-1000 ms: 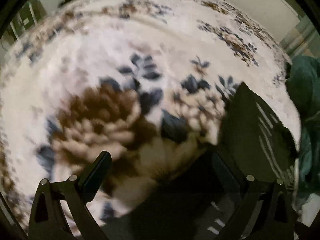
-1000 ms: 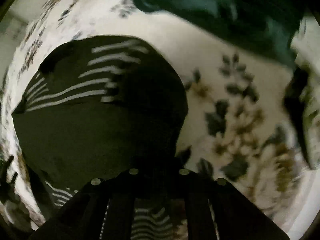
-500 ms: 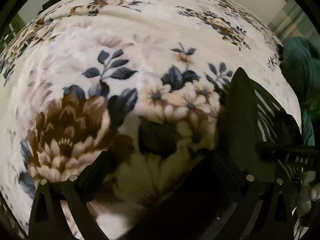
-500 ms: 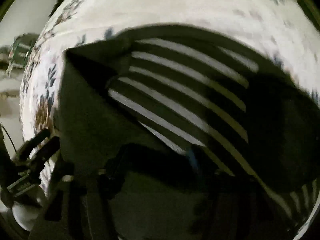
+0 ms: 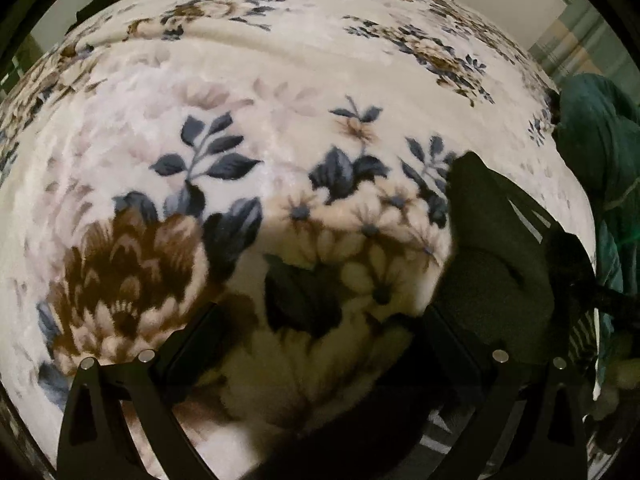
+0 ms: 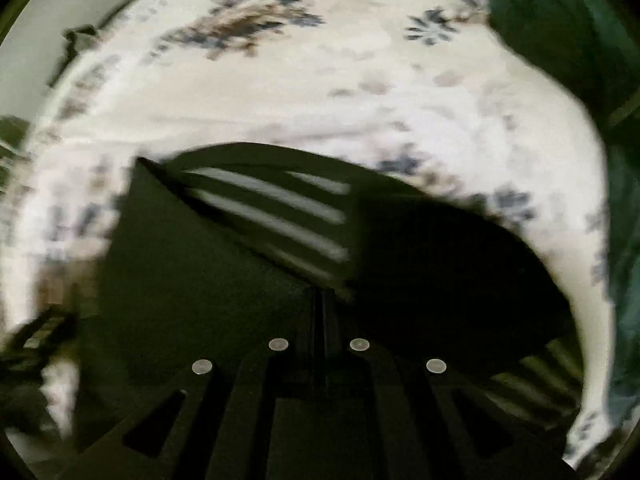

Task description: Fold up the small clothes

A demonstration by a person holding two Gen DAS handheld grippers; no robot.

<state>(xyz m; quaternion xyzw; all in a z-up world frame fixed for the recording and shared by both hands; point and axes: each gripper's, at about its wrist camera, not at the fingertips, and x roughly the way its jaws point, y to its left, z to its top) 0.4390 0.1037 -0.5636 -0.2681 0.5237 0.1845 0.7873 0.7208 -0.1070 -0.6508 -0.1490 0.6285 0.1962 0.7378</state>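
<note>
The striped garment (image 6: 240, 280) lies partly folded on the floral blanket (image 5: 280, 80). Our right tongs (image 6: 319, 304) are pressed together over the garment; whether they pinch its cloth we cannot tell. Our left tongs (image 5: 320, 320) stand apart over the blanket, just beside the garment. A green cloth (image 5: 600, 140) lies beyond the garment.

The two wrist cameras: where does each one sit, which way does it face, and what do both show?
Left wrist: on the left gripper, tilted down at the floral blanket; its open fingers show, with the dark striped garment at the right.
Right wrist: on the right gripper, facing down at the dark striped garment; its fingers show, shut together over the cloth.
Shared: garment, floral blanket, and green cloth at the right edge.
</note>
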